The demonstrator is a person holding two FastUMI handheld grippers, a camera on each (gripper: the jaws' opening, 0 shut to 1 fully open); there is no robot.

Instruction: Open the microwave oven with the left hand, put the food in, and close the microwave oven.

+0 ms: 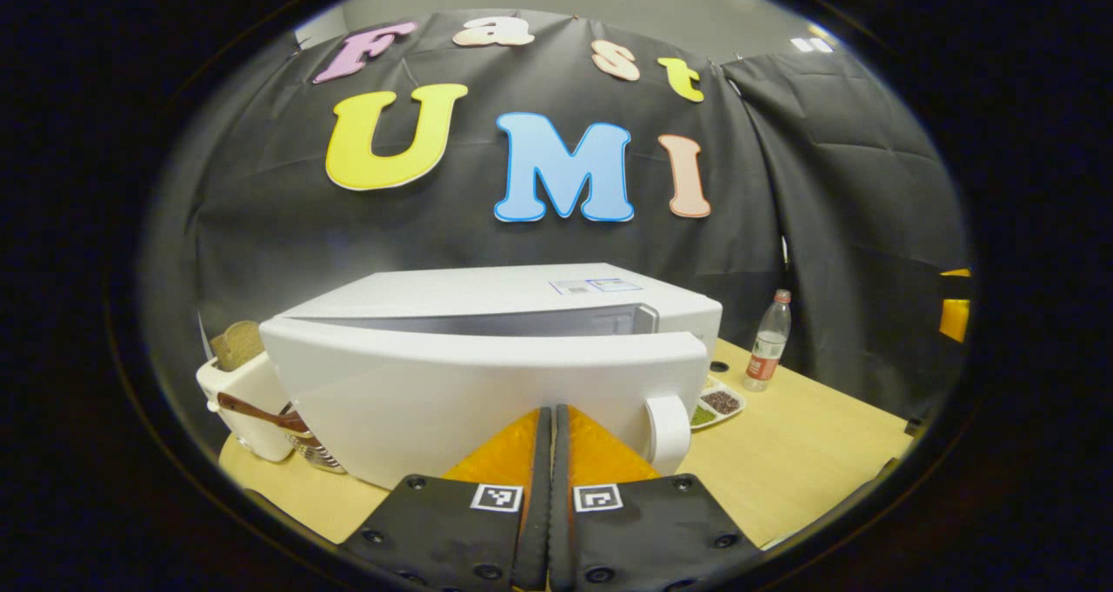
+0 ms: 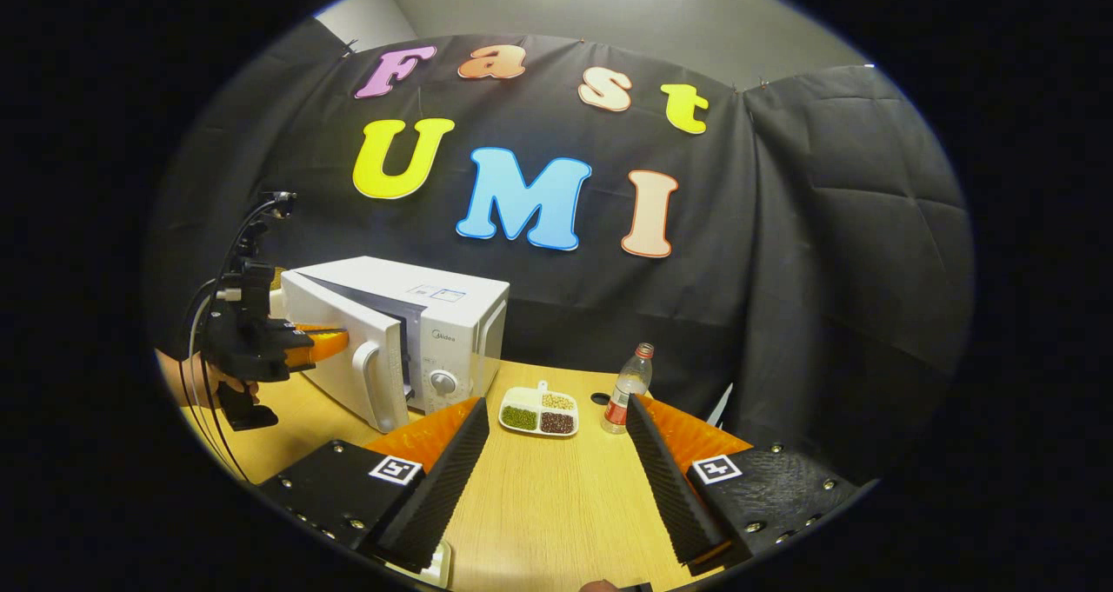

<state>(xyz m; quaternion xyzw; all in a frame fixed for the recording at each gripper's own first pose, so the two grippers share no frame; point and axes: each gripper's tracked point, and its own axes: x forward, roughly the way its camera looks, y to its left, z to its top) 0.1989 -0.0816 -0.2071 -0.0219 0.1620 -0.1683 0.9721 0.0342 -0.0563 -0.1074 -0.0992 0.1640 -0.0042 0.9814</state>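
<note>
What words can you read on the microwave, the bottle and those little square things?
Microwave front: a small brand mark, too small to read for sure.
Sticker on the microwave top: blurred, unreadable.
Bottle label: too small to read.
Square markers: black-and-white patterns, no words.

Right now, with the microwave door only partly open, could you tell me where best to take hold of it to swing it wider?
Grip the upright handle at the free edge of the door, the edge farthest from the hinge, coming from the front. It stands off the panel as a loop, so fingers can close across it. The left gripper is shut, pressing flat on the door; it would need to open first.
</note>
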